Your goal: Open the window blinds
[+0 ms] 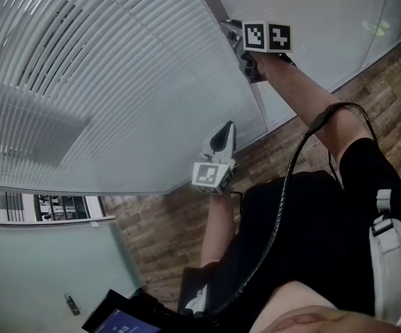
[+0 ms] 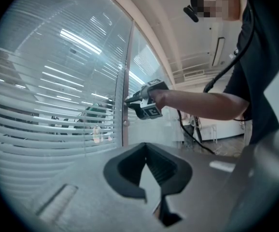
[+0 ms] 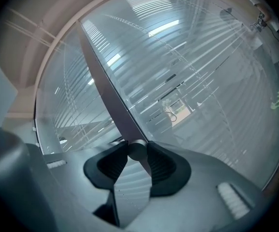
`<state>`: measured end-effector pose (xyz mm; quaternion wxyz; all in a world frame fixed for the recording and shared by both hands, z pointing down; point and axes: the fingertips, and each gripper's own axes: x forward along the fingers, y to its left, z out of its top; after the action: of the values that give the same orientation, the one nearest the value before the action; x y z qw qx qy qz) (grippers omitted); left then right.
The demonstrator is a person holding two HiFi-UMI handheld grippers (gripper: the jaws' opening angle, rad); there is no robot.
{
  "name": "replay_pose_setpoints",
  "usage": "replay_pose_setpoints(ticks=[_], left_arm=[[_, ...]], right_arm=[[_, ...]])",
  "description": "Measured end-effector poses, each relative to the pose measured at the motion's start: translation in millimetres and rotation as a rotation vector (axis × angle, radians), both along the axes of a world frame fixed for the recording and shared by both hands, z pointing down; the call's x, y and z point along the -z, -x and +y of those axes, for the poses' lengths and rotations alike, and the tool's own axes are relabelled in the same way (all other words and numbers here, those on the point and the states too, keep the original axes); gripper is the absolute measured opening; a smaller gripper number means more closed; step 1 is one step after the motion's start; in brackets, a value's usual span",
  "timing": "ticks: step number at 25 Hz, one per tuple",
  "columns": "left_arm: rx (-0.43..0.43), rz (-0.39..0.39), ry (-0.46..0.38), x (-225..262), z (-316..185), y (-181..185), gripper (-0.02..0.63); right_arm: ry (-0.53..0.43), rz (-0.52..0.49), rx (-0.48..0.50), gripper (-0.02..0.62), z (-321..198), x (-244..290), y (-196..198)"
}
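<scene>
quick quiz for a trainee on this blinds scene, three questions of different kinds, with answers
1. Multiple choice: what sits between the jaws of the right gripper?
A) a pull cord
B) a round knob on the frame post
C) nothing

2. True or false: the left gripper is also clamped on the post.

3. Fill in: the slats of the blinds run ____ (horizontal or vertical).

Key
1. B. The jaws press on the knob from both sides.
2. False. Its jaws are together with nothing between them.
3. Horizontal.
</scene>
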<state>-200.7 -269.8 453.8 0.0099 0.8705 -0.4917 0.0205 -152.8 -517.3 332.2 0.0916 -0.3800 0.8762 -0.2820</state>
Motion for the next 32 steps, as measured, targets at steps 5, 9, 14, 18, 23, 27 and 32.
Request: replay_pose_setpoints(ticks=[5, 9, 14, 18, 23, 27, 32], left_arm=[[-0.020, -0.012, 0.012, -1.4, 3.0, -4.8, 0.003], [-0.034, -0.033, 0.017, -5.4, 3.3, -8.8, 0.003], [-0.048, -0.043, 0.012, 1.8, 2.0, -16.4, 0.003], [-0.057, -0.046, 0.026, -0.9, 2.0, -21.4, 0.002], [-0.081, -0.053, 0.038, -4.3, 0.0, -28.9, 0.003], [-0.092, -0.056, 0.040, -7.1, 1.7, -31.6, 0.002], [-0.106, -0.044, 0.034, -10.0, 5.5, -37.1, 0.003]], right_arm=[[-0.050, 0.036, 0.035, 0.163, 2.4, 1.7, 0.8], [-0.101, 0.063, 0.055, 0.198, 9.1, -2.1, -2.5], [-0.185, 0.124, 0.075, 0.142, 27.4, -4.6, -23.7], [-0.330, 0.213, 0.084, 0.041, 54.5, -13.0, -44.8], [-0.496, 0.266, 0.134, 0.006, 96.2, -28.4, -63.3], [-0.553, 0.318, 0.207, 0.005, 134.9, -55.1, -71.9], [-0.593, 0.363, 0.267, 0.005, 175.2, -89.1, -85.2]])
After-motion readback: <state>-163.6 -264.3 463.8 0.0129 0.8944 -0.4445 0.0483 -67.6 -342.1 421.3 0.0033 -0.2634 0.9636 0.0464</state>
